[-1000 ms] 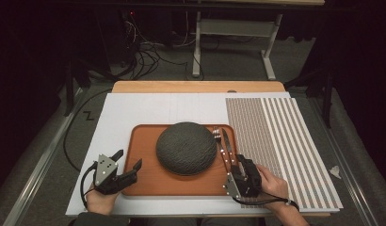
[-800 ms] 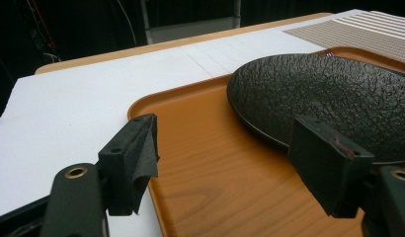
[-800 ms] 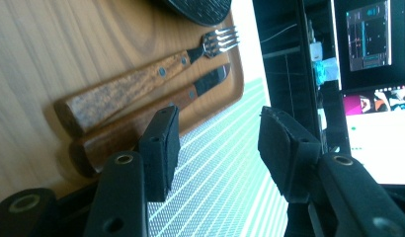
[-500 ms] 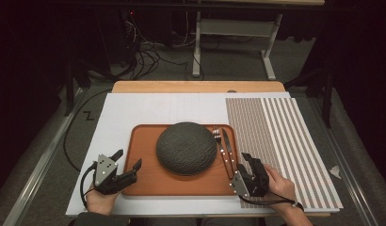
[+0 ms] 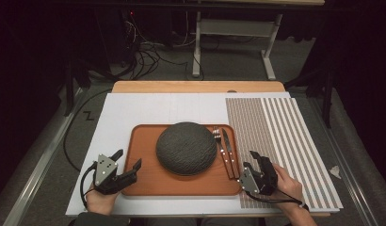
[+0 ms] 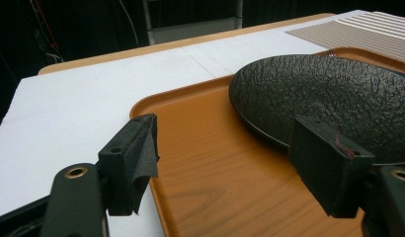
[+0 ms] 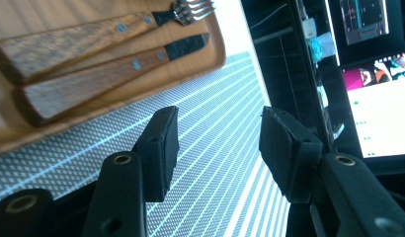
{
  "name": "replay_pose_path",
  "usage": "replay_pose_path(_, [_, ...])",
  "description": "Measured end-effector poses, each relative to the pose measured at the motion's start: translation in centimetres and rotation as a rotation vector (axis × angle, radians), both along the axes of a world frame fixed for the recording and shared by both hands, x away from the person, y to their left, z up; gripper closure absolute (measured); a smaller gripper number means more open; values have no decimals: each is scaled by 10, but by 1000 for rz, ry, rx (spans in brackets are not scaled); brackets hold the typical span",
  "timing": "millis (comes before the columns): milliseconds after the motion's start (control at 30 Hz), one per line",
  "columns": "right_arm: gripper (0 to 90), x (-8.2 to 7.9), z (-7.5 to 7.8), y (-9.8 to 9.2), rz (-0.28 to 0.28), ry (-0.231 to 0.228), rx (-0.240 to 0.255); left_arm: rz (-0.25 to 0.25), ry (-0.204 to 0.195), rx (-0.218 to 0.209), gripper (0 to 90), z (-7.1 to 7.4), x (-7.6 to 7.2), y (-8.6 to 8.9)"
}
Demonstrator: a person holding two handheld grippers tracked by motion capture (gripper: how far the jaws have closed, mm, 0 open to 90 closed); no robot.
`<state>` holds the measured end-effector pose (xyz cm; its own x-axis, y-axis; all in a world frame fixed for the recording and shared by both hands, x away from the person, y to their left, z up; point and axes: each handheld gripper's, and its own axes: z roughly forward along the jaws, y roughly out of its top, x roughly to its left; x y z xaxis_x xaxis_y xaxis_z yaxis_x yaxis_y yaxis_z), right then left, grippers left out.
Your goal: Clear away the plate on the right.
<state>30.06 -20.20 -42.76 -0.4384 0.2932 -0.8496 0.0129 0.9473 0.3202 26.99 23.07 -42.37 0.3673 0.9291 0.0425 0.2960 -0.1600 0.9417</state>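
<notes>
White board (image 5: 134, 113) covers most of the table in the high view, a striped patterned mat (image 5: 285, 141) filling its right part; on the board, at lower centre of the frame, sits the orange-brown wooden tray (image 5: 144, 155); a dark textured plate (image 5: 186, 147) rests on the tray's middle, and a wooden-handled fork (image 5: 220, 146) and knife (image 5: 230, 149) lie side by side along the tray's right edge, just right of the plate and apart from it.

At lower left of the frame the left gripper (image 5: 130, 162) hovers over the tray's left rim, jaws spread wide with nothing between them; in the left gripper view one jaw sits over the board and the other over the tray beside the plate's edge.

At lower right the right gripper (image 5: 255, 159) lies over the patterned mat just outside the tray's near right corner, jaws set well apart and empty; in the right gripper view the cutlery handles lie at upper left, off to one side of the jaws.

By my reading the cutlery is laid in place and the right gripper is clear of it, so a placing step looks finished; if the tray is to be carried next, each gripper would need to straddle a side rim and close evenly.
</notes>
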Motion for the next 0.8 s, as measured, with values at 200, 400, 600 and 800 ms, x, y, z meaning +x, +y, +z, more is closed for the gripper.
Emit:
replay_pose_path(200, [512, 3, 3, -7, -24, 18, 63, 1, -1, 0, 276, 0, 0, 0])
replay_pose_path(400, [501, 7, 9, -23, -58, 56, 178, 2, 0, -1, 276, 0, 0, 0])
replay_pose_path(600, [494, 14, 15, -44, -99, 92, 311, 7, -1, -4, 276, 0, 1, 1])
replay_pose_path(800, [480, 21, 21, -68, -139, 144, 472, 6, -2, -3, 276, 0, 1, 1])
